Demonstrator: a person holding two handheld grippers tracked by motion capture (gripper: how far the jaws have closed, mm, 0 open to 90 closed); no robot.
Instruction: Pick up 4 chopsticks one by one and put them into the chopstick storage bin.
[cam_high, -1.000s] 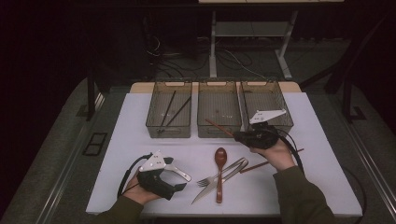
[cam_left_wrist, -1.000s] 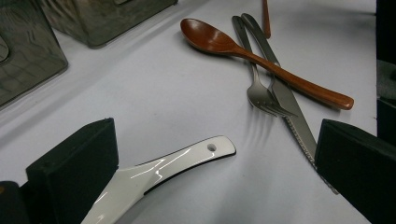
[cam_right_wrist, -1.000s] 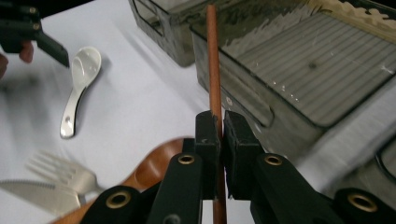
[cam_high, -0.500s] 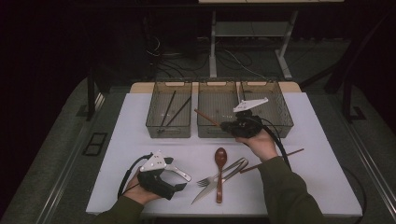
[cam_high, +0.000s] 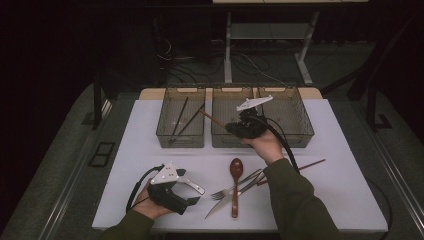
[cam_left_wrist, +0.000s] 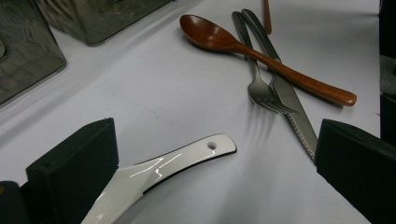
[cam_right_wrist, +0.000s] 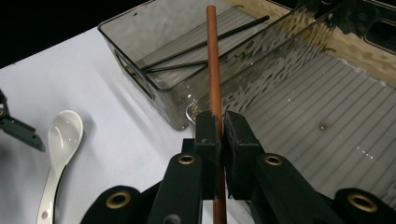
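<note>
My right gripper (cam_high: 229, 127) hangs over the middle bin (cam_high: 226, 141), shut on a brown chopstick (cam_high: 210, 116) whose far end points toward the left bin (cam_high: 180, 140). In the right gripper view the pads (cam_right_wrist: 207, 130) pinch the chopstick (cam_right_wrist: 214, 70) above the wall between those two bins. Black chopsticks (cam_high: 181, 116) lie in the left bin. My left gripper (cam_high: 190, 191) rests on the table at the front left, open. A white spoon's handle (cam_left_wrist: 177, 161) lies on the table between its wide-apart jaws, untouched by them.
A wooden spoon (cam_high: 235, 172), a fork (cam_high: 225, 191) and a knife (cam_high: 220, 204) lie crossed at the front centre. A second brown chopstick (cam_high: 305, 166) lies to their right. The right bin (cam_high: 295, 120) stands at the back. The white mat's front edge (cam_high: 240, 226) is close.
My right gripper has carried the brown chopstick leftward, from over the right bin to over the middle bin. The left gripper has stayed put.
</note>
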